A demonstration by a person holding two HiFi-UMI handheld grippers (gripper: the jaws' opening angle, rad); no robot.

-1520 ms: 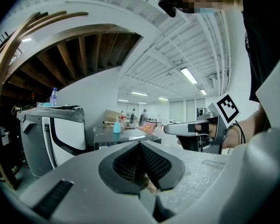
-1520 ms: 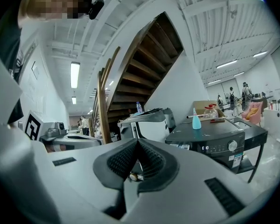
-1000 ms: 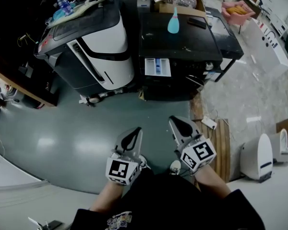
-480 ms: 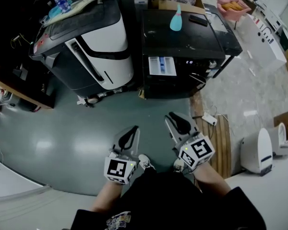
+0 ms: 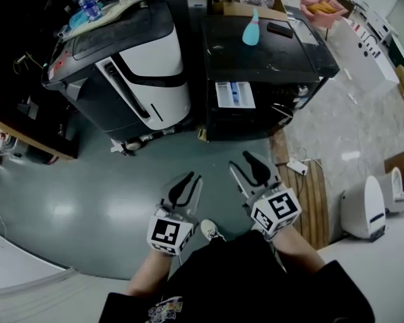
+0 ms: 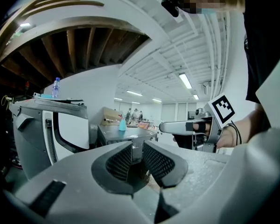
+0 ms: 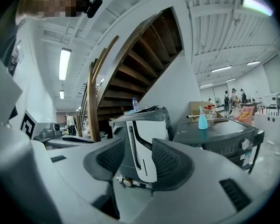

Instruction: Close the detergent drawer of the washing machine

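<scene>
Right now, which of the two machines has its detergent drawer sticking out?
The black washing machine on the right, with the teal bottle on top: its white drawer juts forward. The white-fronted machine shows none.

A glossy grey-green floor (image 5: 87,180) spreads left of the right claw (image 5: 248,163), a wooden slatted board (image 5: 314,200) lies just right of it, and ahead a wooden staircase (image 7: 144,55) climbs under a white ribbed ceiling (image 6: 168,55) with strip lights (image 6: 186,80).

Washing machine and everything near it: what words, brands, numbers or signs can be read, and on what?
No text here can be read.
Detergent drawer: blue marks, too small.
Sticker on the washing machine: blurred.
Marker cubes: black-and-white square patterns, no letters.
Shirt print: too blurred.
</scene>
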